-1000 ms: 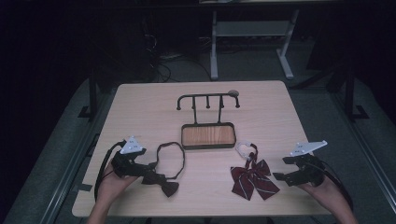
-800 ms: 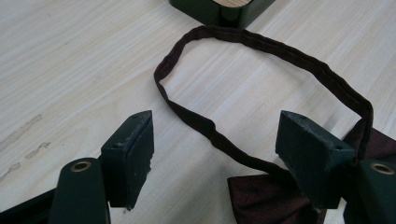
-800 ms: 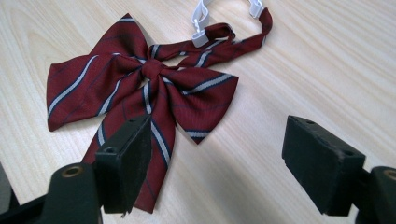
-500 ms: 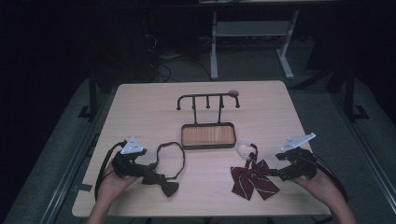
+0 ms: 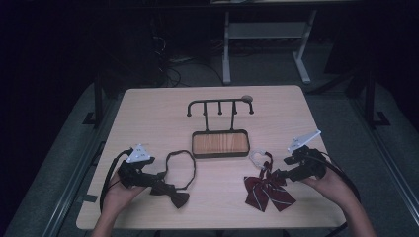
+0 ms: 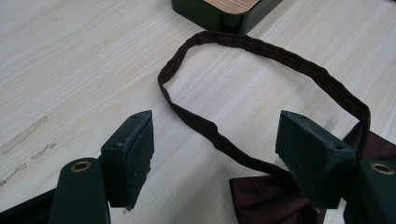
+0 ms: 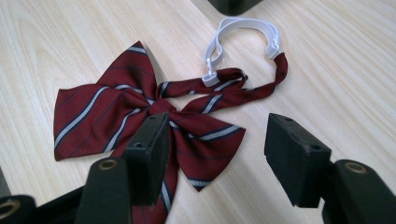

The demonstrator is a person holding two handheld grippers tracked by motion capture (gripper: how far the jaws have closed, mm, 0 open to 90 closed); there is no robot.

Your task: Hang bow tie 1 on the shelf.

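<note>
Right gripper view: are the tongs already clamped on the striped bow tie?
No: the right tongs stand open over the striped bow tie, their pads apart and pressing on nothing.

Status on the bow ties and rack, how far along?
Done: nothing hung; the rack pegs are bare. In hand: the right hand-held gripper, jaws just closing, straddles the striped bow tie without gripping it; the left hand-held gripper stands open over the dark bow tie. Left: presumably gripping both ties and hanging them.

No readable text, labels, brands, numbers or signs — none on any surface.
</note>
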